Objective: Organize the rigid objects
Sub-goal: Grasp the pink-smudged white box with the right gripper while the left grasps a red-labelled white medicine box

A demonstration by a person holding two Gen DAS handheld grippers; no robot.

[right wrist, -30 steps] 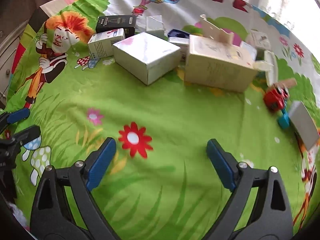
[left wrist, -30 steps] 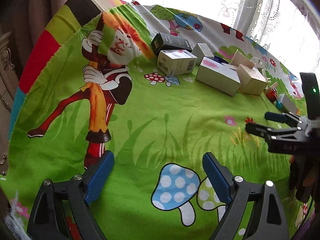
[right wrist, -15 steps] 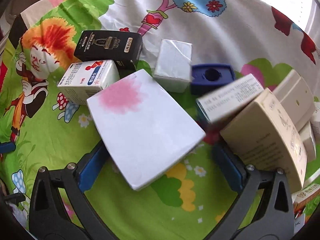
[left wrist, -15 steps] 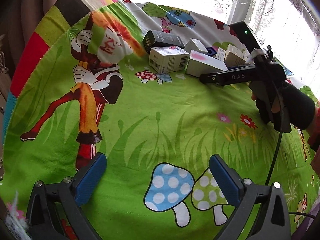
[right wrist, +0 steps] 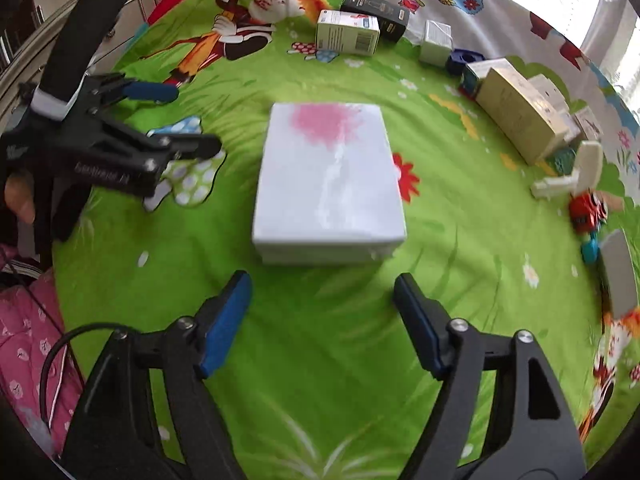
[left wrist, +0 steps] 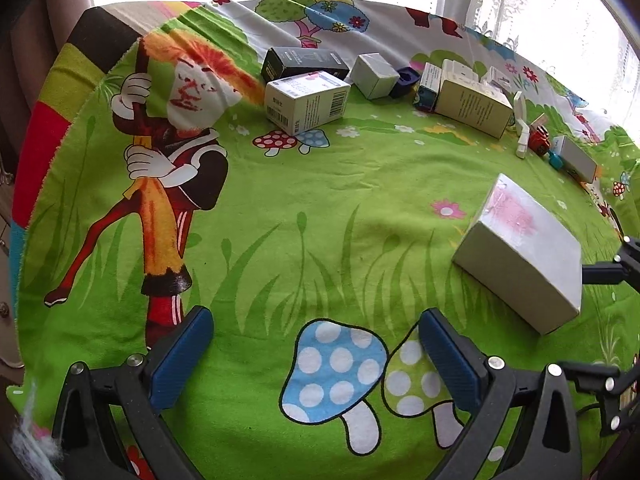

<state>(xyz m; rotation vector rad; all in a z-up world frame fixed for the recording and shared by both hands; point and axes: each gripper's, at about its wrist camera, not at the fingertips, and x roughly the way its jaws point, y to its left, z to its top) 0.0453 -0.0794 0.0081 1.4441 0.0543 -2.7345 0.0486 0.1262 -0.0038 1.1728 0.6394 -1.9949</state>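
Note:
A white box with a pink blotch (right wrist: pixel 328 176) lies flat on the green cartoon cloth, just ahead of my open right gripper (right wrist: pixel 322 300), not touching its fingers. It also shows in the left wrist view (left wrist: pixel 520 252) at the right. My left gripper (left wrist: pixel 316 340) is open and empty over the mushroom print; it appears in the right wrist view (right wrist: pixel 176 120) to the left of the box. Other boxes sit in a row at the back: a black box (left wrist: pixel 304 62), a white labelled box (left wrist: pixel 308 100), a small white cube (left wrist: pixel 374 76) and a cream box (left wrist: pixel 474 108).
A blue holder (left wrist: pixel 406 78), a red toy (right wrist: pixel 588 210), a white plastic piece (right wrist: pixel 576 172) and a grey flat box (right wrist: pixel 618 272) lie along the right side. The cloth's striped edge (left wrist: pixel 44 128) is on the left. Pink fabric (right wrist: pixel 28 344) is at lower left.
The right gripper closed on the pink-blotched box in the back row, carried it to the middle of the cloth, let go and backed off. The left gripper barely moved.

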